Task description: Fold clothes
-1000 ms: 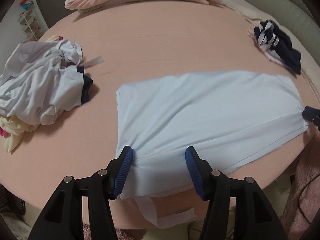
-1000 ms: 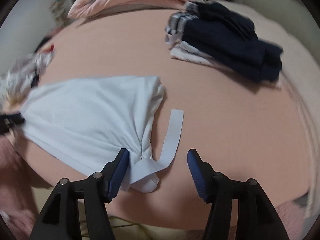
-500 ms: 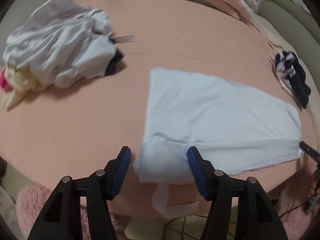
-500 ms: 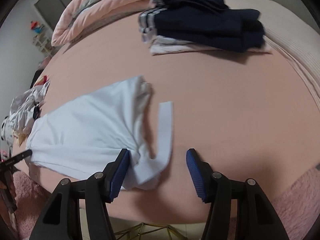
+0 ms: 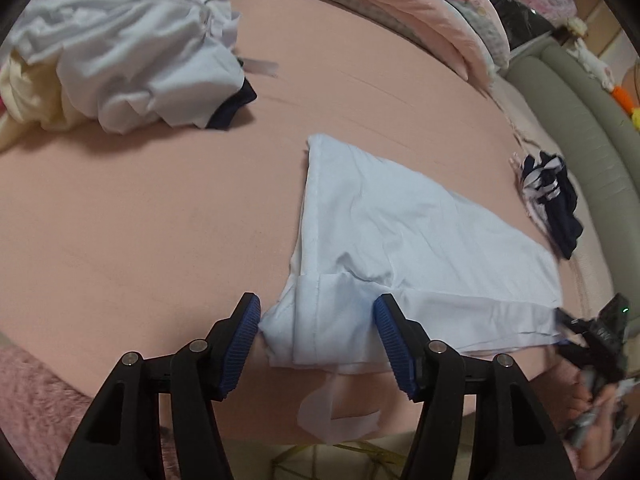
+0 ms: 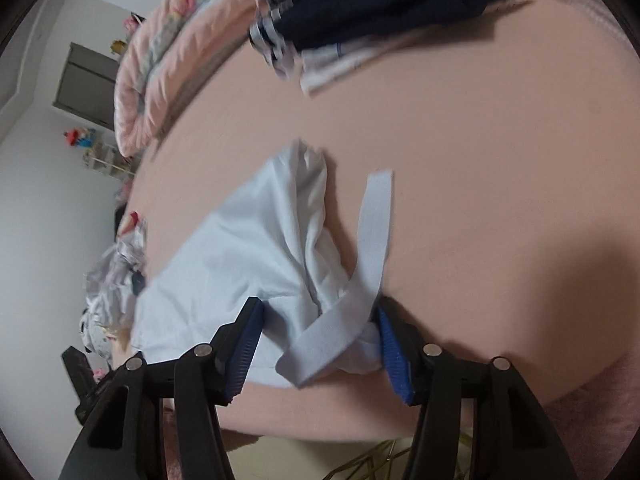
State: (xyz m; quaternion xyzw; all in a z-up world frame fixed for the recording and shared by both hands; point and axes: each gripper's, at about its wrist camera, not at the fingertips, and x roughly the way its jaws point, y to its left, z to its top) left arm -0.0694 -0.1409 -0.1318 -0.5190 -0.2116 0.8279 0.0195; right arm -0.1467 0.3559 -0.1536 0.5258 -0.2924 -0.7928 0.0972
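Note:
A pale blue garment (image 5: pixel 400 232) lies flat on the pink bed sheet (image 5: pixel 160 220), folded into a long strip. My left gripper (image 5: pixel 316 320) is open and straddles the garment's near left corner, which lies between the blue pads. At the other end, my right gripper (image 6: pixel 320 328) is open around the bunched corner of the garment (image 6: pixel 240 256) and a loose pale strap (image 6: pixel 374 220) that crosses between its jaws. The strap's right side touches the right pad. Another strap end (image 5: pixel 332 420) hangs over the bed's near edge. The right gripper (image 5: pixel 592 332) also shows at the left wrist view's right edge.
A heap of unfolded white and cream clothes (image 5: pixel 132 52) lies at the far left. A stack of folded dark and striped clothes (image 5: pixel 548 196) sits at the right, near a green padded rim (image 5: pixel 592 128). A pink quilt (image 5: pixel 400 12) lies at the back, and a pink rug (image 5: pixel 32 400) below the bed edge.
Both grippers have rolled and dropped closer to the bed. The left one has slid right along the garment's near edge, and the right one now has the corner and strap between its jaws.

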